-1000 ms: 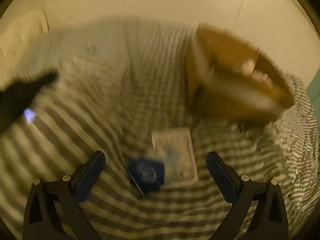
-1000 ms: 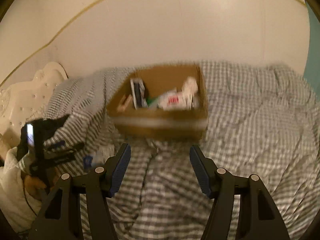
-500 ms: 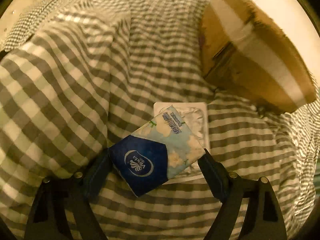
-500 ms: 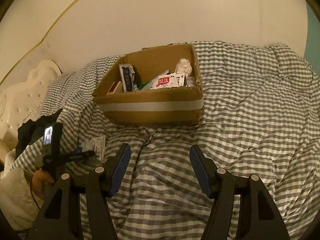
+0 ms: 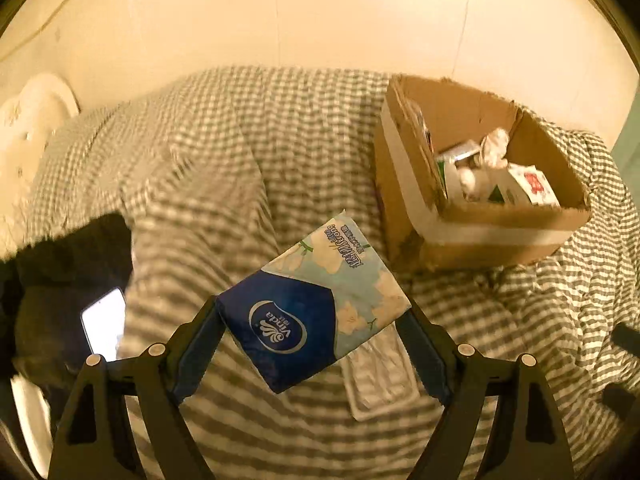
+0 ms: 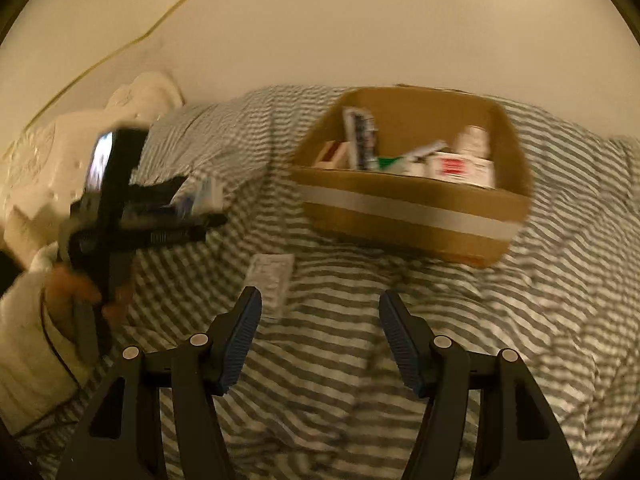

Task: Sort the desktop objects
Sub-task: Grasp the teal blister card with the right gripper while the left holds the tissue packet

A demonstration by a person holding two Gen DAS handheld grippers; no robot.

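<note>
My left gripper (image 5: 312, 320) is shut on a blue and floral Vinda tissue pack (image 5: 316, 308) and holds it above the checked bedspread. A white blister pack (image 5: 380, 376) lies on the bedspread just under it; it also shows in the right wrist view (image 6: 272, 280). The open cardboard box (image 5: 500, 232) with several items inside stands to the upper right. In the right wrist view the left gripper (image 6: 192, 204) holds the pack left of the box (image 6: 408, 212). My right gripper (image 6: 320, 340) is open and empty above the bedspread in front of the box.
The grey-white checked bedspread (image 5: 200, 184) covers the bed. A lit phone (image 5: 106, 328) lies on a black cloth (image 5: 72, 264) at the left. A white padded headboard (image 6: 52, 168) stands at the far left, and a plain wall is behind.
My left gripper closed on the tissue pack and lifted it off the blister pack. The right gripper's view shifted, so the box now sits to the right.
</note>
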